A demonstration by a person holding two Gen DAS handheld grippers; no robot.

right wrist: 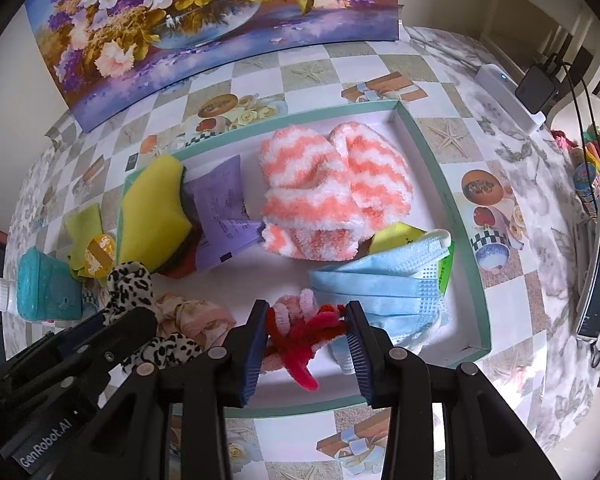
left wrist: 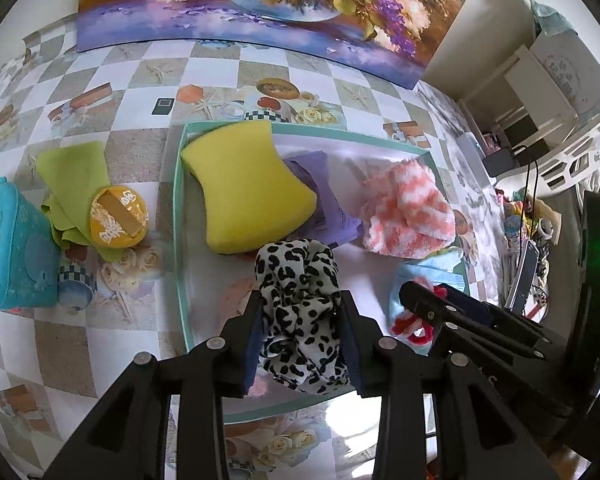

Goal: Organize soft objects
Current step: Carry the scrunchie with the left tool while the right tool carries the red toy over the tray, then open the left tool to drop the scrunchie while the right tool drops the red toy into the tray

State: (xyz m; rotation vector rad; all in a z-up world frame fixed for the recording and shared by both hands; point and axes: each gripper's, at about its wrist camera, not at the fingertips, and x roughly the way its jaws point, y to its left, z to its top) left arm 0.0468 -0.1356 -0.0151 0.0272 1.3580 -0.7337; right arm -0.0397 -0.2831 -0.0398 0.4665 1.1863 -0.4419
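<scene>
A teal-rimmed white tray (left wrist: 178, 208) (right wrist: 452, 208) holds a yellow sponge (left wrist: 244, 184) (right wrist: 152, 208), a purple packet (left wrist: 324, 196) (right wrist: 220, 208), pink-and-white fuzzy socks (left wrist: 408, 216) (right wrist: 332, 192) and a blue face mask (right wrist: 384, 292). My left gripper (left wrist: 300, 340) is shut on a leopard-print scrunchie (left wrist: 296, 280) (right wrist: 132, 284) above the tray's front. My right gripper (right wrist: 306, 336) is shut on a red and pink pipe-cleaner bundle (right wrist: 300, 328) (left wrist: 414, 324) over the tray's front. A peach scrunchie (right wrist: 192, 316) lies in the tray.
Left of the tray lie a green cloth (left wrist: 74, 176), a round yellow puff (left wrist: 118, 216) and a teal wipes box (left wrist: 12, 248). A flower painting (left wrist: 260, 4) leans at the back. A white power strip (right wrist: 508, 96) sits at the table's right edge.
</scene>
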